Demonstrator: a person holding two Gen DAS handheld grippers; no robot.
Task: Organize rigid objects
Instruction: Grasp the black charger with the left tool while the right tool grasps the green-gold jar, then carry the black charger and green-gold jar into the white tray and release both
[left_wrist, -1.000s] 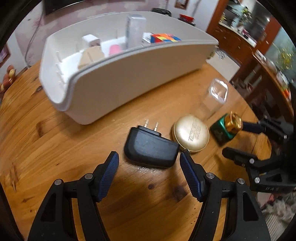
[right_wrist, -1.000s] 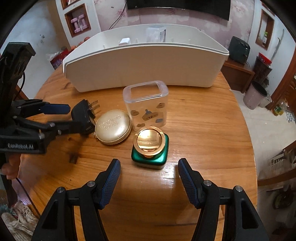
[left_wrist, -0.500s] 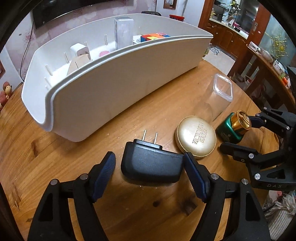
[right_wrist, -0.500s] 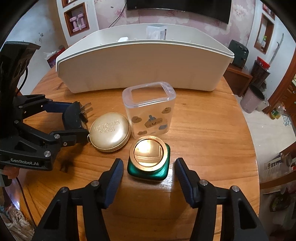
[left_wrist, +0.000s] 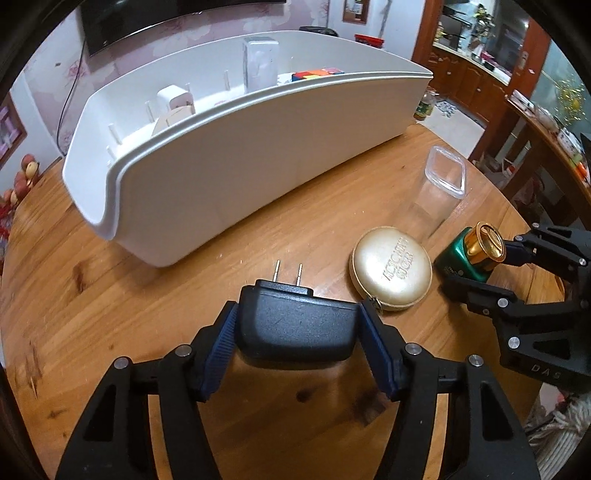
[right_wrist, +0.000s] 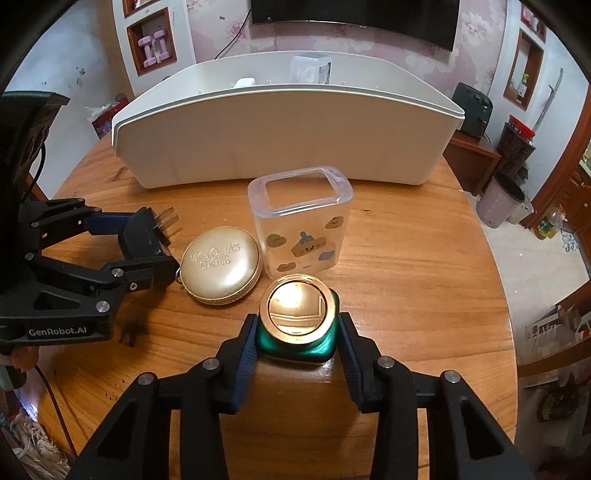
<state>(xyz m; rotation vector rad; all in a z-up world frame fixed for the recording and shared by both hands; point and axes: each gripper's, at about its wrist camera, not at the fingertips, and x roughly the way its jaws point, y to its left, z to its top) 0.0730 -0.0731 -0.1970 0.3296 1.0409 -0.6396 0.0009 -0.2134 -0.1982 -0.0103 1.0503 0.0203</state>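
My left gripper (left_wrist: 297, 332) is shut on a black power adapter (left_wrist: 295, 328), its two prongs pointing toward the white bin (left_wrist: 258, 162). It also shows in the right wrist view (right_wrist: 146, 240). My right gripper (right_wrist: 297, 341) is shut on a green bottle with a gold cap (right_wrist: 297, 325), which stands on the wooden table (right_wrist: 424, 295). The bottle also shows in the left wrist view (left_wrist: 472, 254). A gold round case (right_wrist: 221, 264) and a clear plastic cup (right_wrist: 301, 221) sit between the grippers.
The long white bin (right_wrist: 288, 136) stands across the far side of the round table and holds a colourful cube (left_wrist: 317, 74), a clear box (left_wrist: 260, 66) and small white items (left_wrist: 173, 99). The table edge curves close on the right.
Both grippers moved forward and closed: the left onto the black adapter, the right onto the green bottle. Earlier both were open and short of these objects.
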